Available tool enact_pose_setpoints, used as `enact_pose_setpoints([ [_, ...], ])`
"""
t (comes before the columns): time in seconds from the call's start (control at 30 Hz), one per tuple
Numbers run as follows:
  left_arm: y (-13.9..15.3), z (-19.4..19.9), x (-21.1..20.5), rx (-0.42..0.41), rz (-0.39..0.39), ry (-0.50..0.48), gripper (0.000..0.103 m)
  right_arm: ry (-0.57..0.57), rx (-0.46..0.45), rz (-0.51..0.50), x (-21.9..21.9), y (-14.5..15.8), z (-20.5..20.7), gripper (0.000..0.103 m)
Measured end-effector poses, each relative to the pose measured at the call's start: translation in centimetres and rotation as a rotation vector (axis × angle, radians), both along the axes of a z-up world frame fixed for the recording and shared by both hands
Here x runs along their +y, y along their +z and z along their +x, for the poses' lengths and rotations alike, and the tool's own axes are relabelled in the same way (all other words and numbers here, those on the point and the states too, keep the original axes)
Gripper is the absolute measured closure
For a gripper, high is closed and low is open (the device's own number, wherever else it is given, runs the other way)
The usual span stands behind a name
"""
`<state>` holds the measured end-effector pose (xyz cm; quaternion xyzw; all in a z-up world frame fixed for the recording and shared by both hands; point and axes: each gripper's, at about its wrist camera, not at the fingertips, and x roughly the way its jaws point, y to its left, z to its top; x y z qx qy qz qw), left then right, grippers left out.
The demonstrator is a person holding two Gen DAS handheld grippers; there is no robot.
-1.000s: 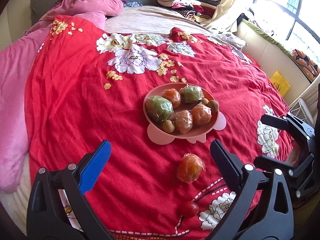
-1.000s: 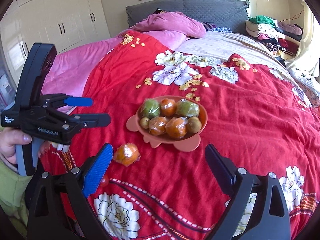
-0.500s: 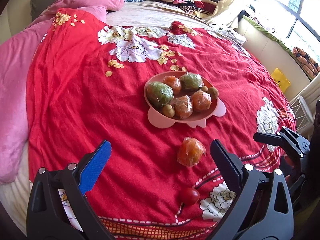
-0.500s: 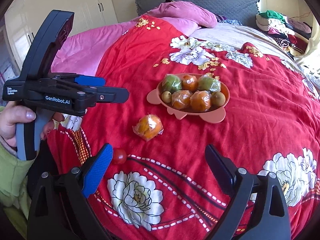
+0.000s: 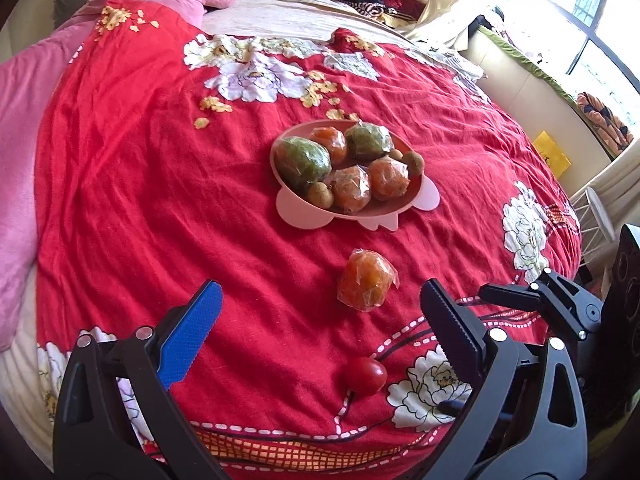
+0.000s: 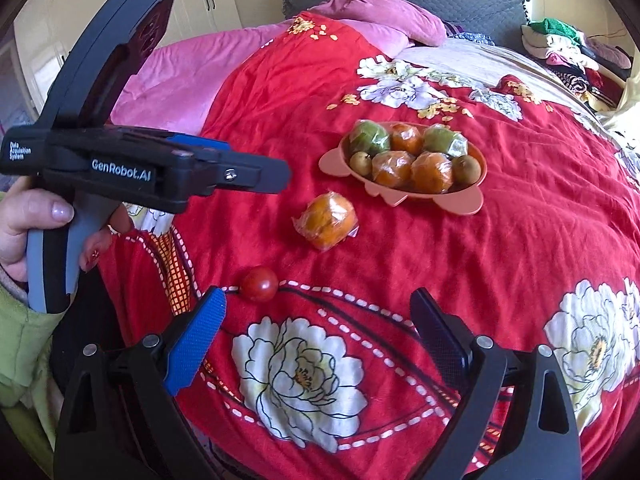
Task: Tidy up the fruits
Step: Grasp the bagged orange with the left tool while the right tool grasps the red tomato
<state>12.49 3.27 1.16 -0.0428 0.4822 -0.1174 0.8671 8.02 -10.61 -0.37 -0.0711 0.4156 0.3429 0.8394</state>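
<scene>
Ahead of both grippers, a red floral bedspread (image 5: 140,200) covers a bed. The left gripper (image 5: 320,312) has its fingers spread wide with nothing between them. The right gripper (image 6: 316,320) is likewise spread apart and holds nothing.

A wrapped orange (image 5: 366,280) lies on the bedspread just beyond the left gripper's fingertips, nearer its right finger. It is roundish, and its crinkled wrapper tapers toward the left gripper's right side; no clear long axis can be made out. A small red tomato (image 5: 363,376) sits between the left gripper's fingers, close to the right one. Farther out rests a pink plate (image 5: 300,216) holding wrapped oranges, two wrapped green fruits and small brownish fruits, its long axis running across the left gripper's fingers.

From the right wrist, the tomato (image 6: 259,284) lies just past the blue left finger, with the wrapped orange (image 6: 328,220) beyond it and the plate (image 6: 460,202) farther still. Only this view shows the person's hand (image 6: 36,224) gripping the left gripper's handle, plus white wardrobe doors (image 6: 216,4). Only the left wrist view shows a window (image 5: 580,20), and the right gripper there is partly cut off by the frame edge.
</scene>
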Motion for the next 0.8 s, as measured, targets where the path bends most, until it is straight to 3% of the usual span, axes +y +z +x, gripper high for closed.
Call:
enact_pose_setpoints([
  [0.27, -1.8, 0.9, -1.3, 0.046, -0.014, -0.037, 0.019, 0.000, 0.005, -0.011, 1.4, -1.6, -1.1, 0.010],
  [0.47, -3.2, 2.0, -2.0, 0.090, -0.045, -0.067, 0.039, 0.007, 0.010, -0.010, 2.0, -2.1, -1.2, 0.012],
  [0.7, -4.2, 3.0, -3.1, 0.120, -0.060, -0.110, 0.060, -0.001, 0.035, -0.012, 2.6, -3.1, -0.6, 0.040],
  [0.8, -4.5, 3.5, -3.3, 0.129, -0.066, -0.121, 0.065, 0.007, 0.030, -0.017, 2.9, -3.3, -0.5, 0.046],
])
